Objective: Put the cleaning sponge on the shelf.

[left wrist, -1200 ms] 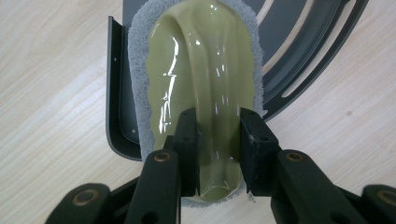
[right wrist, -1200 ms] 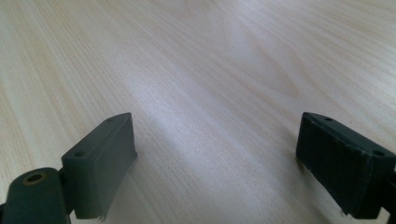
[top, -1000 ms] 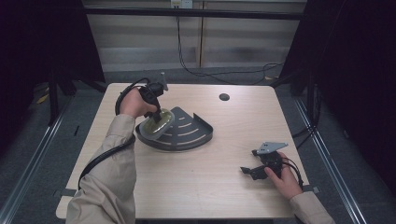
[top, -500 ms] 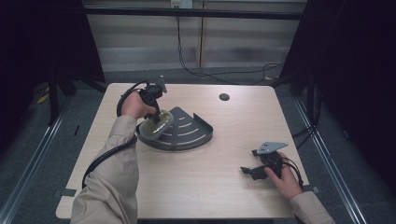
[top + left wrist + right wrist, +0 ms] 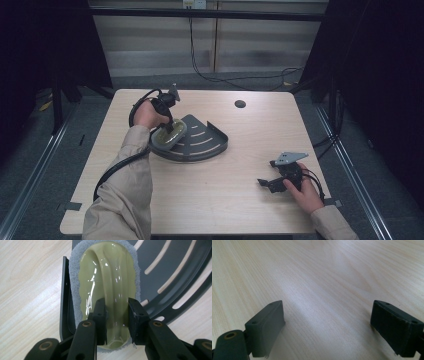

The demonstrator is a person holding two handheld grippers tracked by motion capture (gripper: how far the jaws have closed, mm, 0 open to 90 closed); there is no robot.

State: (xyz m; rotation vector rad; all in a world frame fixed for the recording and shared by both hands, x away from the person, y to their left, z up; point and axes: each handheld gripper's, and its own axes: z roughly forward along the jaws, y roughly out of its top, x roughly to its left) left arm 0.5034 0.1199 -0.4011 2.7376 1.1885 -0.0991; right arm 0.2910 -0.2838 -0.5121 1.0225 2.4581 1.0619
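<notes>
Jaws of our left hand-held gripper [image 5: 113, 315] clamp the raised ridge of the scrubbing pad [image 5: 105, 285], at about nine o'clock on the dark slotted corner rack [image 5: 200, 142]. We judge the pad light, its glossy plastic top slippery, its grey fleece edge soft; that ridge is the right hold. Beside it rises the rack's rim. Our right hand-held gripper [image 5: 265, 183] rests wide and empty on the table [image 5: 240, 210] at four o'clock.
</notes>
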